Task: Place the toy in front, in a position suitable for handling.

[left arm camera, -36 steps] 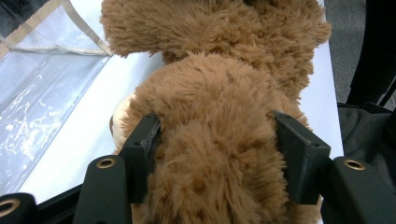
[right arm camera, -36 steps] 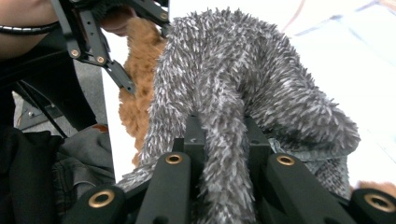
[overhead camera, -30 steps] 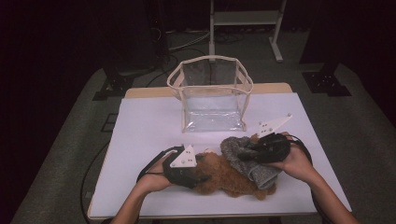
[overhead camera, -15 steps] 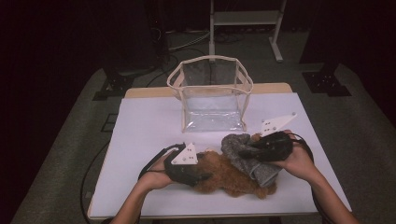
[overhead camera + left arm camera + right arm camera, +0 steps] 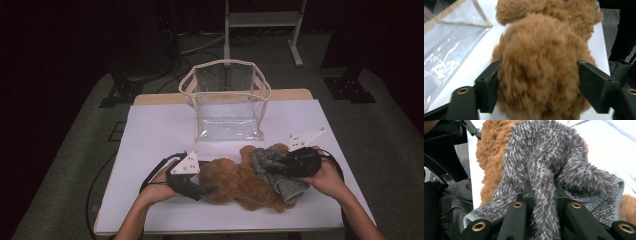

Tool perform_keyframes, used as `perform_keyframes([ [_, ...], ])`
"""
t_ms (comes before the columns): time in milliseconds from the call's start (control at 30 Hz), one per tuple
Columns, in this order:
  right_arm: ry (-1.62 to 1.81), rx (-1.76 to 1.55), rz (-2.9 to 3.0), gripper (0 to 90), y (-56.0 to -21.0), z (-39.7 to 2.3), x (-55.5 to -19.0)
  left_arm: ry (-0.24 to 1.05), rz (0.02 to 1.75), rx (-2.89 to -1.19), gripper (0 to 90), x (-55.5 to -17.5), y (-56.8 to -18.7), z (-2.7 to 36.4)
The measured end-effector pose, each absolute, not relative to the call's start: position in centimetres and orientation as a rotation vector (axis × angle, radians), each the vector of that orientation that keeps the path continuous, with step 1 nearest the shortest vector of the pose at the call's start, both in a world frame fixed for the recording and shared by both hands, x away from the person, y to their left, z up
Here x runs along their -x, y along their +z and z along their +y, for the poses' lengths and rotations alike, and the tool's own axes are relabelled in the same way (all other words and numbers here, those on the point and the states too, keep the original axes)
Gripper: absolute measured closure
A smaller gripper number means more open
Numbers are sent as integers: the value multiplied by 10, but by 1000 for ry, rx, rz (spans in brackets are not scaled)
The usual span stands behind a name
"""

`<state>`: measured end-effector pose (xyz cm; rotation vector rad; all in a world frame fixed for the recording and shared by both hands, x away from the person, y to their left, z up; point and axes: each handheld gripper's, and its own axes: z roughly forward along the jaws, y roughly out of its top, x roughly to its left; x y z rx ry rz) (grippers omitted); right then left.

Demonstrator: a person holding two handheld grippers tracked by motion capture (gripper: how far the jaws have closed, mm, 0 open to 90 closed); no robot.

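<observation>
The brown plush bear (image 5: 240, 182) lay on its side on the white table (image 5: 150, 130), its rounded end between the left gripper's (image 5: 200, 187) jaws, which had just been opening and stood spread, barely touching the fur. The right gripper (image 5: 280, 167), jaws pressed together, pinched a fold of the grey fuzzy garment (image 5: 544, 165) bunched on the bear's far end. Beyond both stood the clear bag (image 5: 225, 102). Judging by that, the garment was only partly on or off, with most work left.
</observation>
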<state>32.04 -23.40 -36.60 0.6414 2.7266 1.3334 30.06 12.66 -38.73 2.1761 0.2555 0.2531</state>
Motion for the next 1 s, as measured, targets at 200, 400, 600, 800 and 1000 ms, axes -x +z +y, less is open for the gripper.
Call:
perform_keyframes([
  [200,1337,-629,2679,769,-355,-234,-318,212,273,-2163,389,-304,-393,121],
  [400,1326,-480,2680,764,-325,-199,-314,214,257,-2165,399,-305,-392,112],
  [600,1279,-422,2766,764,-337,-161,-329,221,212,-2169,401,-300,-393,103],
  [800,1239,-474,2805,771,-356,-172,-336,228,215,-2139,327,-304,-397,110],
  [1000,1276,-528,2805,777,-364,-182,-336,242,219,-2144,220,-306,-408,116],
])
